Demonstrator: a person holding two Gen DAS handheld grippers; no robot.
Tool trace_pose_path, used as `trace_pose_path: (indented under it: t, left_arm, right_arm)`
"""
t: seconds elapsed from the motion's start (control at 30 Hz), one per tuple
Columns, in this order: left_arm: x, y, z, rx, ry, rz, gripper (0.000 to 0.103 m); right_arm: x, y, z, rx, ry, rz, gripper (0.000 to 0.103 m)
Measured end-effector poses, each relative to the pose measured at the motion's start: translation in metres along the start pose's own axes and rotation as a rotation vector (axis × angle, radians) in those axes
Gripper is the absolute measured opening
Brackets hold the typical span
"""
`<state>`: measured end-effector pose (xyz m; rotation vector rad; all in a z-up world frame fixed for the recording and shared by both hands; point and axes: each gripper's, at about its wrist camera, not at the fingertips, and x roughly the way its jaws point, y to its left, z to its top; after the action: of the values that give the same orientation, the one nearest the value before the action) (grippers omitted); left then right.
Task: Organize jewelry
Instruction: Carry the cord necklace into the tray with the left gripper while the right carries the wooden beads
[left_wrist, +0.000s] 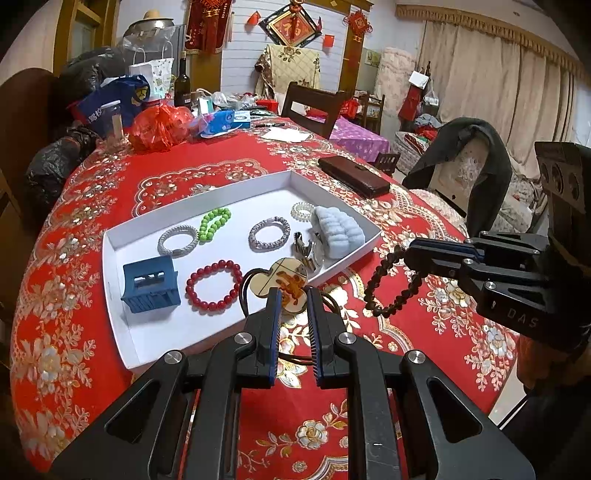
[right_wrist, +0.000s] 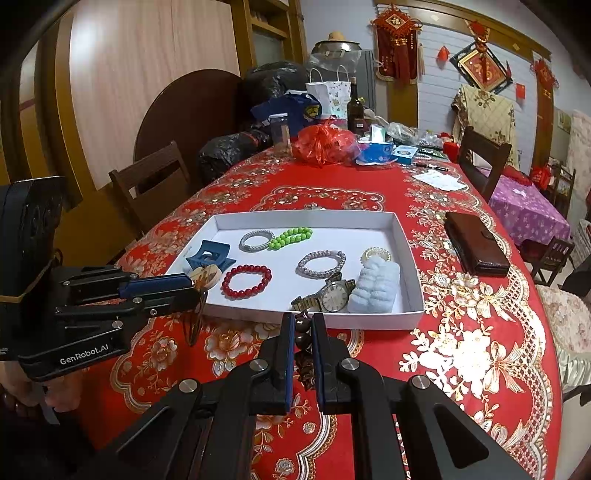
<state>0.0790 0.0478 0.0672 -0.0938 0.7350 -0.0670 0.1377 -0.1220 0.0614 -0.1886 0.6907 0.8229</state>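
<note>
Nearest the lens in the left wrist view, the left gripper (left_wrist: 291, 295) is clamped on a cream, clover-shaped hair tie charm (left_wrist: 282, 278), with its dark elastic loop dangling below the jaws; the piece hangs above the red tablecloth (left_wrist: 424, 332), just short of the near rim of the white tray (left_wrist: 122, 332).

Inside the tray, from left to right, lie a blue hair claw (left_wrist: 150, 284), a red bead bracelet (left_wrist: 213, 285), a silver braided bracelet (left_wrist: 178, 240) touching a green bead bracelet (left_wrist: 212, 223), a second braided bracelet (left_wrist: 269, 234), a wristwatch (right_wrist: 330, 295) and a pale blue hair claw (left_wrist: 341, 234).

Further right, the right gripper (left_wrist: 406, 254) is closed tight on a dark bead bracelet (left_wrist: 391, 284), which hangs over the cloth outside the tray.

The step in hand looks like carrying both pieces to the tray. Next, each should go forward over the rim to a bare patch of tray floor, then be lowered and let go, clear of the red beads and the watch.
</note>
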Motion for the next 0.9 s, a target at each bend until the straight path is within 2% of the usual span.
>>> trace_pose_path:
  t: [0.47,0.9]
  left_arm:
    - [-0.002,0.006,0.011,-0.007,-0.008,0.009,0.013]
    - [-0.003,0.024,0.050,0.066,-0.033,0.066,0.013]
  right_arm:
    - [0.000,0.003,0.004,0.001,-0.006,0.006,0.008]
    - [0.004,0.005,0.014,0.000,-0.014,0.013,0.008]
